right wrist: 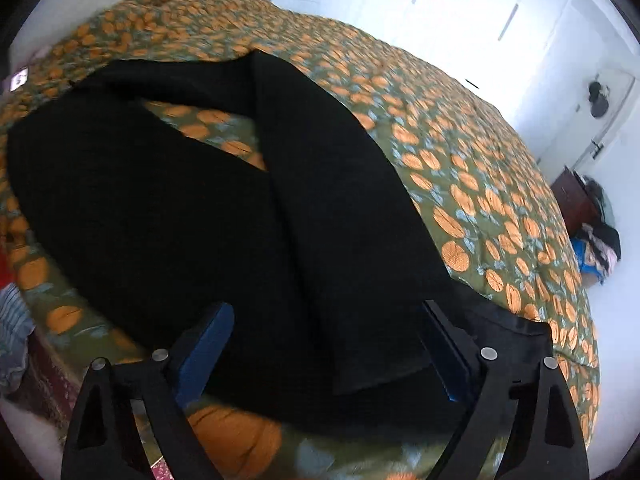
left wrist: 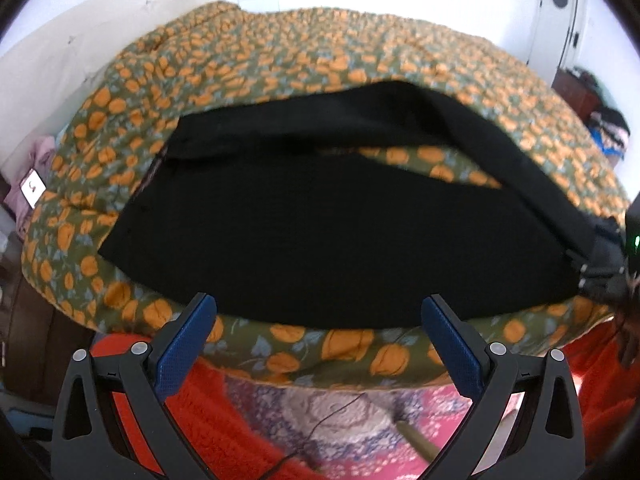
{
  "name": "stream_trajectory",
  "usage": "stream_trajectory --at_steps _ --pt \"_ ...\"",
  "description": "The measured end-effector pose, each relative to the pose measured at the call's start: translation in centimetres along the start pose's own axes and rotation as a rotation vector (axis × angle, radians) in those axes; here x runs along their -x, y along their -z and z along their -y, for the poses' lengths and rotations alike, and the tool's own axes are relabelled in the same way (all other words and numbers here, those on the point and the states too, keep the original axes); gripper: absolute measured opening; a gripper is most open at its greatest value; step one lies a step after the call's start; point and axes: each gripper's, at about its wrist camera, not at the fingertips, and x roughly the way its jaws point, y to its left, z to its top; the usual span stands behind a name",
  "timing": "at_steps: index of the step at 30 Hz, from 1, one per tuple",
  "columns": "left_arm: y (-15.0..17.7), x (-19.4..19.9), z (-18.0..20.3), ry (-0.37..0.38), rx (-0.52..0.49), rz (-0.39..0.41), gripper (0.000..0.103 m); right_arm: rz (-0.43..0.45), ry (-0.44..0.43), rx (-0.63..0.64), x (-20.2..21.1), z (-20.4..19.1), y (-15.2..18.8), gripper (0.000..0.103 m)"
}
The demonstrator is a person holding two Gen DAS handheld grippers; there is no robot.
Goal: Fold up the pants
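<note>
Pants (left wrist: 320, 232): black, spread across the near half of the bed, the two legs splayed in a V with a wedge of bedspread showing between them; waist or hem ends cannot be told apart in the dark cloth.
Bedspread (left wrist: 360, 56): green with orange print, padded and soft beneath the pants, so the cloth will likely sink and drag rather than slide.
Handling: judged light, limp and matte, not slippery; it should drape and crease wherever lifted, with nothing fragile.
Where to grip: probably the near edge or a leg's outer edge, pinching through both layers.
Right gripper (right wrist: 326, 338): spread wide, poised over the near end of a leg, clamping nothing.
Left gripper (left wrist: 318, 318): spread wide at the pants' near edge, empty.
</note>
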Motion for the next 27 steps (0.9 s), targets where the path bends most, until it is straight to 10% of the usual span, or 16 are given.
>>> stream_trajectory --at_steps 2,4,9,13,15,18,21,27 --pt "-0.4 -0.7 0.0 -0.009 0.004 -0.016 0.102 -0.062 0.004 -0.011 -1.6 1.1 0.1 0.073" --pt "-1.2 -1.5 0.3 -0.02 0.001 -0.024 0.102 -0.14 -0.076 -0.033 -2.7 2.8 -0.2 0.009" --pt "-5.4 -2.8 1.8 -0.061 -0.062 0.011 0.102 -0.097 -0.071 -0.083 -2.7 11.1 -8.3 0.006" --pt "-8.8 -3.2 2.4 -0.077 -0.072 0.064 0.102 0.013 0.131 -0.184 -5.4 24.6 -18.9 0.007" --pt "-9.7 -4.0 2.3 -0.086 -0.054 0.06 0.102 -0.03 0.193 -0.295 -8.1 31.4 -21.4 0.046" --pt "-10.2 -6.4 1.2 -0.088 -0.006 0.037 0.102 -0.059 0.316 -0.388 -9.1 34.8 -21.4 0.051" --pt "-11.2 -9.7 -0.3 -0.103 0.032 0.002 0.102 -0.056 0.176 -0.425 -9.1 32.0 -20.4 0.051" --pt "-19.0 -15.8 -3.7 -0.205 0.141 0.141 0.102 -0.103 -0.559 -0.461 -11.9 14.5 -22.1 0.056"
